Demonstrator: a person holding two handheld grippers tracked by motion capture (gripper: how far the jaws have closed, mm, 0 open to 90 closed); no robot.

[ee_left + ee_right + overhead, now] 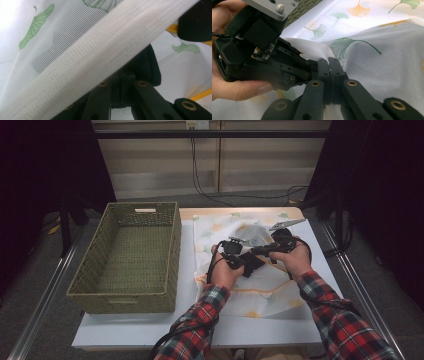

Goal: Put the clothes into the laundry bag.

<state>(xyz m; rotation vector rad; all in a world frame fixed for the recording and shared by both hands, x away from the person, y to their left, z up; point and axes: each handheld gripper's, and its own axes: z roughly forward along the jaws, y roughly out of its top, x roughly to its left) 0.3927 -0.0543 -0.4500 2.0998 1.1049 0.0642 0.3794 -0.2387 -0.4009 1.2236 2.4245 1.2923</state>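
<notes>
Sheer leaf-print mesh cloth (372, 65), ribbed white hem (105, 50), pinched by 2 black claws

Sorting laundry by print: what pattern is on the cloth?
White cloth with green and orange ginkgo leaves, clearest in the right gripper view.

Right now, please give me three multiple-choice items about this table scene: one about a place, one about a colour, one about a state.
1. Where is the woven basket?
A. left of the cloth
B. on the cloth
C. right of the cloth

2. Which colour is the basket?
A. red
B. olive green
C. blue

3. How stand the jaws of the right gripper?
A. wide open
B. shut on the cloth
C. shut on the basket

Answers:
1 A, it stands beside the leaf-print cloth.
2 B, its weave is green.
3 B, the white hem sits between them.
</notes>
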